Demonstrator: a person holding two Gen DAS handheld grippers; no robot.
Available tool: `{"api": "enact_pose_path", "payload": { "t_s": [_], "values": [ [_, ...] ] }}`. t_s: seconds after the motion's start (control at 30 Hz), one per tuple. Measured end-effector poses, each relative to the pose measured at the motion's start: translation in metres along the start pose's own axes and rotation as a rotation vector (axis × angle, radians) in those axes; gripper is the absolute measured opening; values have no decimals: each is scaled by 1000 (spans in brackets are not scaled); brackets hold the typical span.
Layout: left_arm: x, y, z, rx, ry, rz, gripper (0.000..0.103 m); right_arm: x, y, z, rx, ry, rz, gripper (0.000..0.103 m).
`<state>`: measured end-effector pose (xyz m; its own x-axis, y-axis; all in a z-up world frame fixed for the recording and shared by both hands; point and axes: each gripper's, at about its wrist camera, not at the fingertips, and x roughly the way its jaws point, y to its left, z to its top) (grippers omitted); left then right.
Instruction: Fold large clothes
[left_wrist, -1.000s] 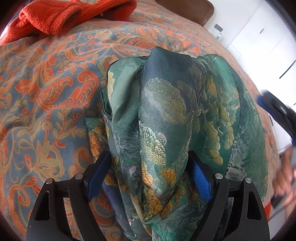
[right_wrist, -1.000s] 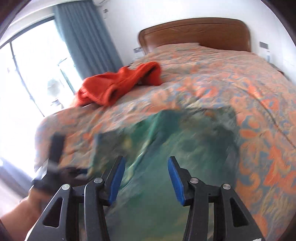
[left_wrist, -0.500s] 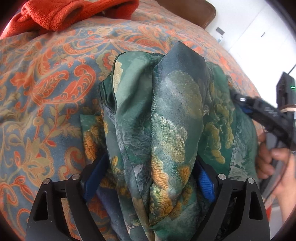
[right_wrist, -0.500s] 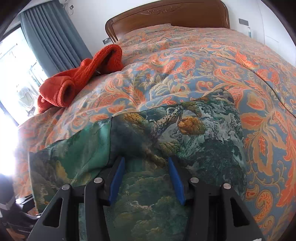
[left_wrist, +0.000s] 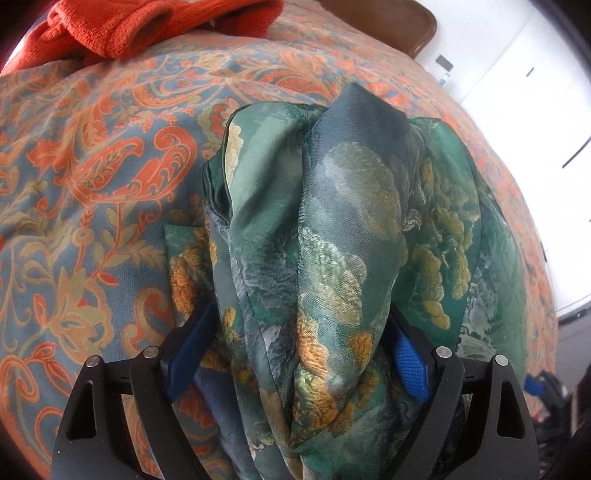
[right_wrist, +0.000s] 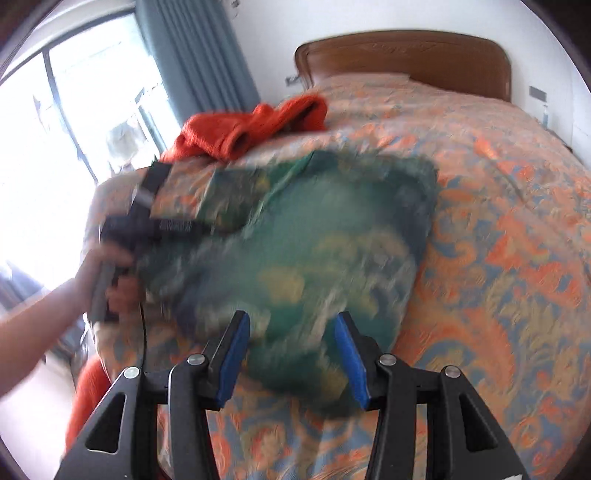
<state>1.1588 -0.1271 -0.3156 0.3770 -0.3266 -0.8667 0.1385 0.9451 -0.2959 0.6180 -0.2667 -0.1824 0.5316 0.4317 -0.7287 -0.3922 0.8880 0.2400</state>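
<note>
Partly blurred, green garment (left_wrist: 332, 229) bunched between spread left gripper (left_wrist: 299, 354), right gripper (right_wrist: 291, 354) apart, empty.

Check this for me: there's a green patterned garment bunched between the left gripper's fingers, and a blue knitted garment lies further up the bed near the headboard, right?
Not quite: the knitted garment is orange-red, not blue, as the left wrist view shows sharply. The rest holds: the green patterned garment is bunched up between the fingers of the left gripper, and the orange-red one lies further up the bed, towards the headboard.

Daylight, window (right_wrist: 55, 155) blown out; right wrist view motion-blurred.
</note>
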Motion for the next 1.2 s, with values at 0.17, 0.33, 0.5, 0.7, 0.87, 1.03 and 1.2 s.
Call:
{"api": "enact_pose_path", "payload": {
  "t_s": [0.17,0.33,0.5,0.7,0.87,1.03,1.2],
  "values": [
    [-2,-7,-2,14,-17,45,91,36,-2,-23,21,17,-74,49],
    [-13,-15,-4,30,-58,91,91,20,6,-18,12,-2,-104,49],
    [-38,-32,-5,79,-142,154,90,-11,8,-16,28,-56,-128,59],
    [-67,-59,-10,171,-234,210,94,-40,7,-26,23,-82,-178,69],
    [-90,-57,-10,165,-236,168,95,-56,11,-34,-3,-83,-225,71],
    [-118,-7,-2,9,-172,-48,96,-75,1,-37,33,-103,-288,71],
    [-102,23,3,-85,-61,-217,97,-93,-20,-42,108,-125,-268,71]
  ]
}}
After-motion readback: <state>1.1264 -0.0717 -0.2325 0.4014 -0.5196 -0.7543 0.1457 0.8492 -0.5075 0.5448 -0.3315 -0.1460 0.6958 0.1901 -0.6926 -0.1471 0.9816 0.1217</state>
